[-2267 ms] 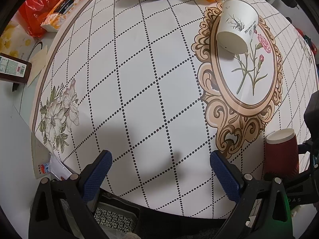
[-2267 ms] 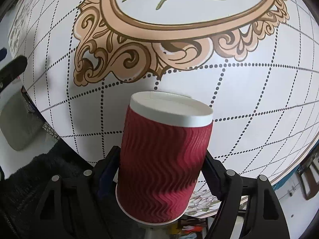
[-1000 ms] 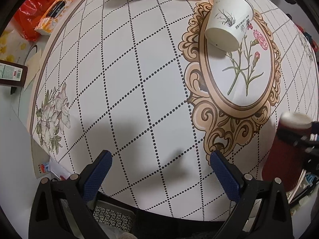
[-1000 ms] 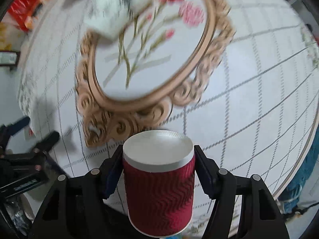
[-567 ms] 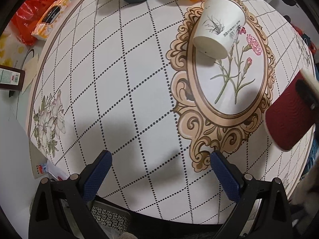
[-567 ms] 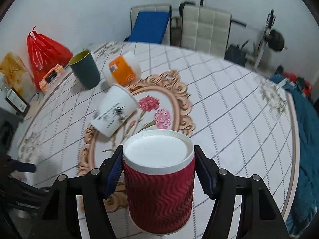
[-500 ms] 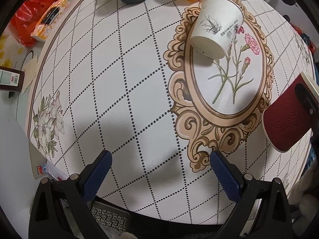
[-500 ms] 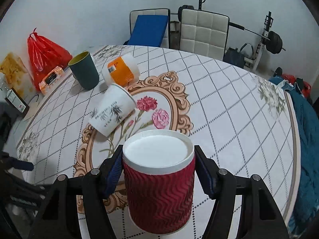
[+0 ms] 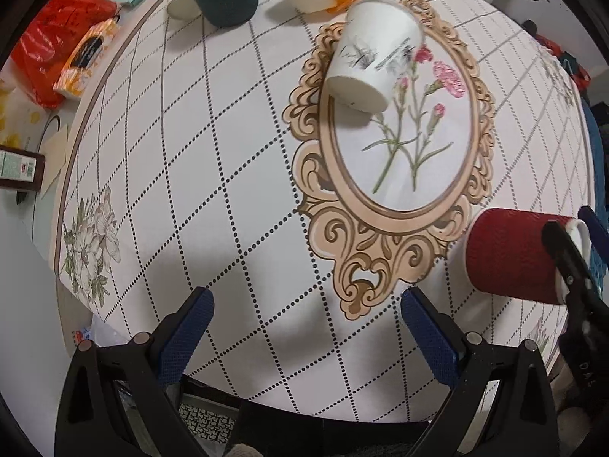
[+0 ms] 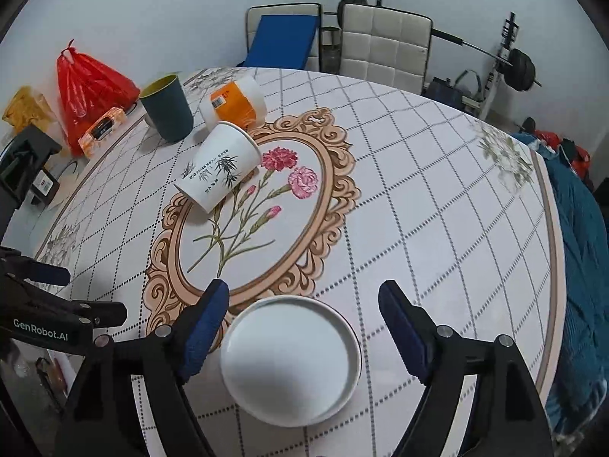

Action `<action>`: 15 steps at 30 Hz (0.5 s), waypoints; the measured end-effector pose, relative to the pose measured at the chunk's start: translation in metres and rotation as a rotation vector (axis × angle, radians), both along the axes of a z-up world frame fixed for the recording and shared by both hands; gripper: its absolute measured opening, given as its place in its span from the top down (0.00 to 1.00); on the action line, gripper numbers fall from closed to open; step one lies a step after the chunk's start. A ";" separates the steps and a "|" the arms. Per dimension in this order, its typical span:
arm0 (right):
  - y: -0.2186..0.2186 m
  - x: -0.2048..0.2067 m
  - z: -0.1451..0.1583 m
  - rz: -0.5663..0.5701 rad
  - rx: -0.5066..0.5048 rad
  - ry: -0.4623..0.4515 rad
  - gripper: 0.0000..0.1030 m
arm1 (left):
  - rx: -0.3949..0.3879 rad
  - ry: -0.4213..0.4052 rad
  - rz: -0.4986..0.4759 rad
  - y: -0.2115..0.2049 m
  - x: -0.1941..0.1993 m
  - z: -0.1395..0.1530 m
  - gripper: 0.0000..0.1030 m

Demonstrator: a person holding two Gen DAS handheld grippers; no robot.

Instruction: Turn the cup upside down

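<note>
Red ripple paper cup [image 10: 290, 360] standing inverted on the tabletop [image 10: 437, 209], white base up, just below the ornate oval medallion [image 10: 251, 213], directly between the spread right claw [image 10: 303, 327]; left claw [image 9: 304, 327] spread, empty, farther away.

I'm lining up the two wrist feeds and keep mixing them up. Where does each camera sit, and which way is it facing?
Left wrist: sits behind the open left gripper, above the table's near edge, facing down across the tablecloth; its two blue-padded fingers show.
Right wrist: sits behind the open right gripper, facing across the table toward the chairs; its fingers flank the red cup's white base without touching.
Shared: the red cup, the tipped white cup, the dark green cup, and each other's gripper.
</note>
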State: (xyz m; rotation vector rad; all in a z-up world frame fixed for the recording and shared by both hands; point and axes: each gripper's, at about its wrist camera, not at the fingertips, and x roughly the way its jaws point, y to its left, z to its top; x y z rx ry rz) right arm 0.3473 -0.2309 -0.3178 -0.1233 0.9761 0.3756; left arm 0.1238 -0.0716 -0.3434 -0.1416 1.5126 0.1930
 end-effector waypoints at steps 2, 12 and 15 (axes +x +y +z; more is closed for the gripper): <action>-0.008 -0.006 0.010 -0.046 0.017 0.013 0.15 | -0.002 -0.021 -0.026 -0.005 -0.003 0.010 0.02; -0.044 -0.079 0.075 -0.414 -0.105 0.087 0.07 | -0.006 -0.219 -0.241 -0.013 -0.037 0.087 0.02; -0.048 -0.112 0.092 -0.508 -0.099 0.114 0.07 | -0.014 -0.267 -0.297 -0.013 -0.058 0.109 0.02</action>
